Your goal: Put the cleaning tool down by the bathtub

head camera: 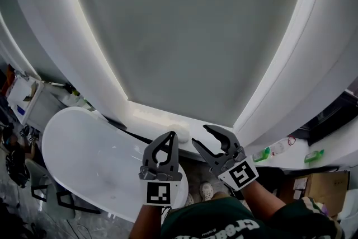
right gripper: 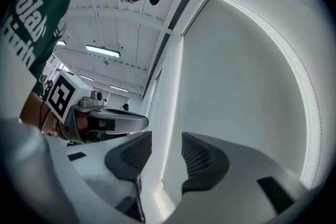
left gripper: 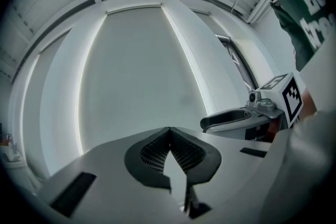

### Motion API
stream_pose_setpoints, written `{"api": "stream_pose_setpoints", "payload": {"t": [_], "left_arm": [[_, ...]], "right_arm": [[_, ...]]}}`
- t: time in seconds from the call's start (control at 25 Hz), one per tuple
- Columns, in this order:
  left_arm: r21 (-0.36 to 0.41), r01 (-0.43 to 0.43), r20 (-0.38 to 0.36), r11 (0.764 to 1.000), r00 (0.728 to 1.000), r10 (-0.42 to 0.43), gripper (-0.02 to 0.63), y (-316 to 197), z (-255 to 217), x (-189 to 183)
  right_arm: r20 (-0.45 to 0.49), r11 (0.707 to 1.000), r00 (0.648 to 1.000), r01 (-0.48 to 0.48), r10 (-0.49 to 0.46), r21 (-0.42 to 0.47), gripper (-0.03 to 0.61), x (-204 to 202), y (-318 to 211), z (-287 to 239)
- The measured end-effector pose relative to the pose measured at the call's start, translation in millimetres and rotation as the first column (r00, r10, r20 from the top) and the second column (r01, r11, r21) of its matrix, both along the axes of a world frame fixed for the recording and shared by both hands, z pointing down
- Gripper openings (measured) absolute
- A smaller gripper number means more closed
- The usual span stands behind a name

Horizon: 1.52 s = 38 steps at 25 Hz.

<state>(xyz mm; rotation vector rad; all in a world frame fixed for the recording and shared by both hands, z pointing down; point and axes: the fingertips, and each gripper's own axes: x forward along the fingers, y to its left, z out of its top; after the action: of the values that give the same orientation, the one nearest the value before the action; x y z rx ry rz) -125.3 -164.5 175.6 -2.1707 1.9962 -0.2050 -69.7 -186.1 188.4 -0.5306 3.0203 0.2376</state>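
The left gripper (head camera: 169, 137) was clenched tip to tip, the right gripper (head camera: 200, 135) released with jaws apart, while a pale lump (head camera: 180, 129), perhaps the cleaning tool, lay on the ledge (head camera: 151, 116) beside the bathtub (head camera: 92, 159).

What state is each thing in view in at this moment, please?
Left gripper: shut, nothing between its jaws.
Right gripper: open, nothing between its jaws.
Bathtub: upright, looks empty.
Light strips: lit.
Cleaning tool: in neither gripper.
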Motion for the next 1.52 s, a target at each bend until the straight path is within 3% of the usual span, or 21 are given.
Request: {"api": "stream_pose_setpoints", "payload": {"t": [0.16, 0.48, 0.72, 1.52], "left_arm": [[-0.005, -0.036, -0.084, 0.999, 0.996, 0.036, 0.007, 7, -2, 12], [-0.011, -0.081, -0.061, 0.997, 0.995, 0.080, 0.008, 14, -7, 21], [-0.013, -0.089, -0.062, 0.996, 0.994, 0.089, 0.008, 10, -7, 25], [-0.013, -0.122, -0.037, 0.992, 0.992, 0.121, 0.008, 20, -4, 26]], "right_arm": [[-0.006, 1.000, 1.000, 0.007, -0.006, 0.030, 0.138, 4, 9, -6], [-0.021, 0.999, 0.999, 0.026, -0.025, 0.044, 0.020, 10, 29, -16], [0.007, 0.999, 1.000, 0.024, -0.024, 0.026, 0.014, 17, 27, -22], [-0.039, 0.999, 0.999, -0.009, 0.010, 0.036, 0.014, 11, 33, -16]]}}
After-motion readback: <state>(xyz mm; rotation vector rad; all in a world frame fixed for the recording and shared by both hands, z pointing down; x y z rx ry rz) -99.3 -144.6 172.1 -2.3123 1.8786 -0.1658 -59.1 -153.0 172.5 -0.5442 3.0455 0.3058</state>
